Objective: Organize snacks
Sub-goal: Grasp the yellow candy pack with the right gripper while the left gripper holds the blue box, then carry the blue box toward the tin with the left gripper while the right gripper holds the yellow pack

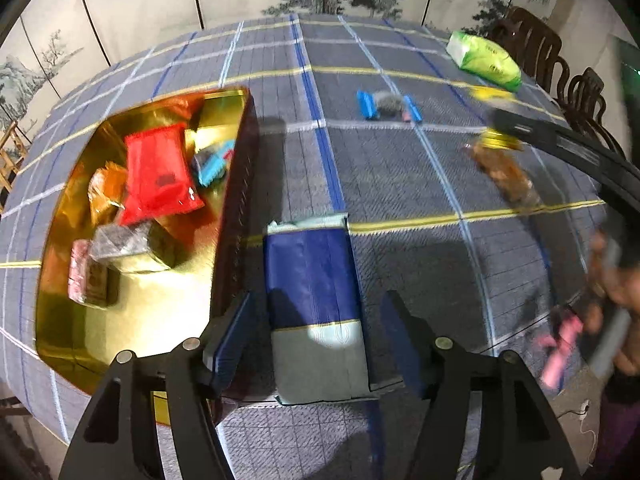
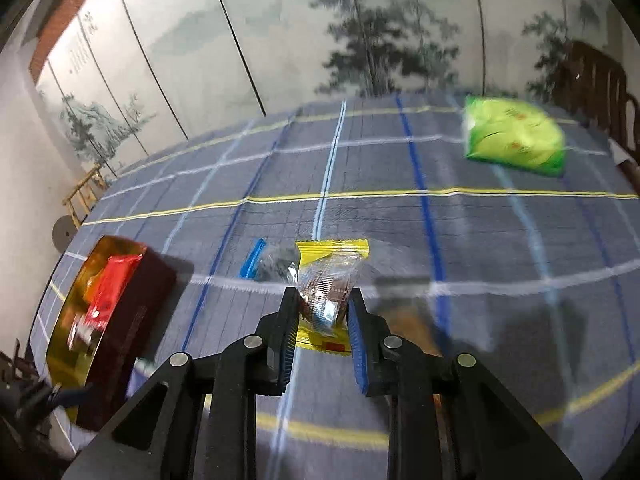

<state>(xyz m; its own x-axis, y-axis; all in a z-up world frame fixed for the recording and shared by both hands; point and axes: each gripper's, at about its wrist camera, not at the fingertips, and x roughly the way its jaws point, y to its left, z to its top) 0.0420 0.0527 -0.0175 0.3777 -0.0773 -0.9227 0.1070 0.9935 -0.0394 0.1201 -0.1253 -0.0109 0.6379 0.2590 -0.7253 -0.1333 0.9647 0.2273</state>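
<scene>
A dark blue and pale packet (image 1: pixel 308 264) lies flat on the checked tablecloth, right beside the gold tray (image 1: pixel 160 320). My left gripper (image 1: pixel 318 300) points down over the packet, open, one finger on each side and a gap at both. My right gripper (image 2: pixel 323 296) is shut on a clear-wrapped brown snack with yellow ends (image 2: pixel 326 296) and holds it above the cloth. In the left wrist view that snack (image 1: pixel 506 172) shows blurred at the right. The tray holds a red packet (image 1: pixel 156 176) and several other wrapped snacks.
A green bag (image 2: pixel 516 136) lies at the far right of the table. A clear candy with blue ends (image 2: pixel 264 264) lies mid-table. The gold tray (image 2: pixel 72 344) stands at the left. A person's hand (image 1: pixel 612 280) is blurred at the right. Dark chairs (image 1: pixel 532 44) stand behind.
</scene>
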